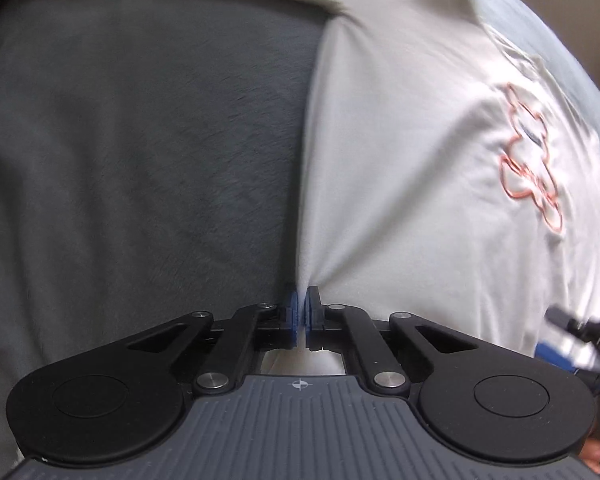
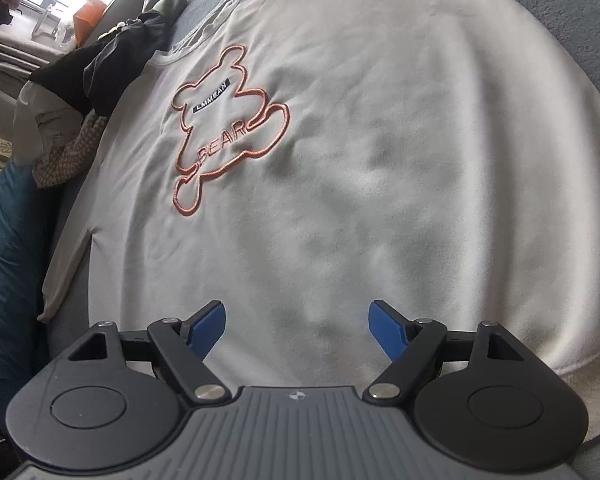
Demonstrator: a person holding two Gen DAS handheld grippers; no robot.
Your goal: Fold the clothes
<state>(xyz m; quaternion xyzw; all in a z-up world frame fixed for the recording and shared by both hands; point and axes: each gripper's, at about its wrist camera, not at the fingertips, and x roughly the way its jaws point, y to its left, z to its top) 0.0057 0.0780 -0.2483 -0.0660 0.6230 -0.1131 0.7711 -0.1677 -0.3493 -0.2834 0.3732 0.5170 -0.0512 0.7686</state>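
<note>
Pinching the side edge of the white sweatshirt (image 1: 420, 168), the left hand-held gripper (image 1: 302, 314) is showing its blue pads (image 1: 291, 312) pressed together with a thin peak of cloth caught between them. In this left wrist view the sweatshirt is lying spread on a grey surface (image 1: 140, 160), stretching away from the gripper to the right and forward, while bare grey is filling everything to the left of the pinched edge. The cloth is rising into a small tent at the pads, so the edge is looking slightly lifted. At the right border a blurred piece of the other tool (image 1: 576, 336) is showing over the garment.

Looking from the right wrist view, the right hand-held gripper (image 2: 298, 326) is hovering with its jaws wide apart and nothing between them; the sweatshirt (image 2: 380, 140) is lying directly under and ahead of it. The garment's long axis is running from the hem (image 2: 540, 360) near the gripper up to the collar (image 2: 204, 46) at the far left, with an orange bear outline (image 2: 224, 128) on the chest. A pile of other clothes (image 2: 100, 76) is sitting beside the collar end. Judging from this, the right hand is nearer the hem, and its coming grasp depends on meeting that lower edge.
</note>
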